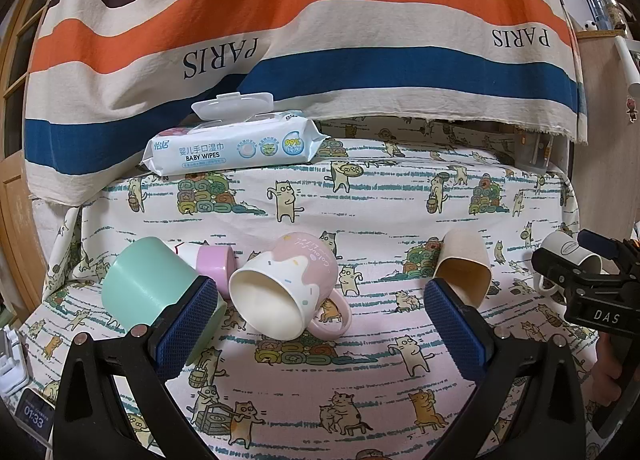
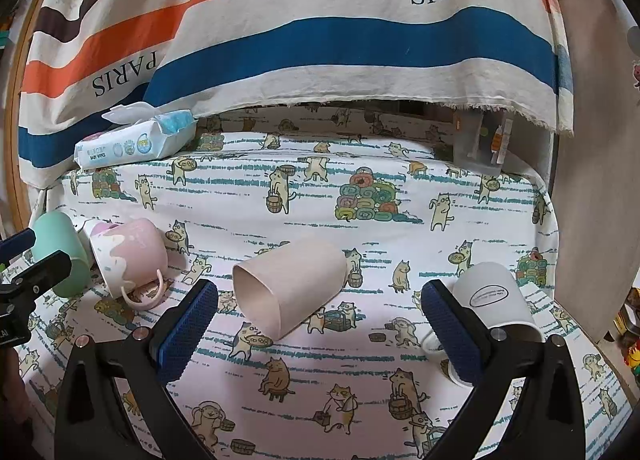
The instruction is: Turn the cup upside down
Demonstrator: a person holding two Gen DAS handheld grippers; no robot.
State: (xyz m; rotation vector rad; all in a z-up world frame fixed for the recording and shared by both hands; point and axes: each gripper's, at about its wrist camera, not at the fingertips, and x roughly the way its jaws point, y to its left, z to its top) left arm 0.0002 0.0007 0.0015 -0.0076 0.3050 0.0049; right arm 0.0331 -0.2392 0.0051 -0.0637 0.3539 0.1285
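Observation:
Several cups lie on their sides on the cat-print cloth. A pink-and-white mug (image 1: 288, 284) with a handle lies with its mouth toward me, just ahead of my open, empty left gripper (image 1: 320, 320). A mint cup (image 1: 148, 280) lies by the left finger, and a beige tumbler (image 1: 464, 266) by the right finger. In the right wrist view the beige tumbler (image 2: 292, 288) lies between and just ahead of my open, empty right gripper (image 2: 320, 324). A white cup (image 2: 492, 300) lies behind the right finger. The pink mug (image 2: 128, 260) and mint cup (image 2: 60, 256) lie far left.
A pack of baby wipes (image 1: 236, 143) with its lid open lies at the back left. A small lilac cup (image 1: 214, 266) lies behind the pink mug. A striped PARIS cloth (image 1: 320, 39) hangs behind. A clear box (image 2: 480, 143) stands at the back right. A phone (image 1: 34, 420) lies lower left.

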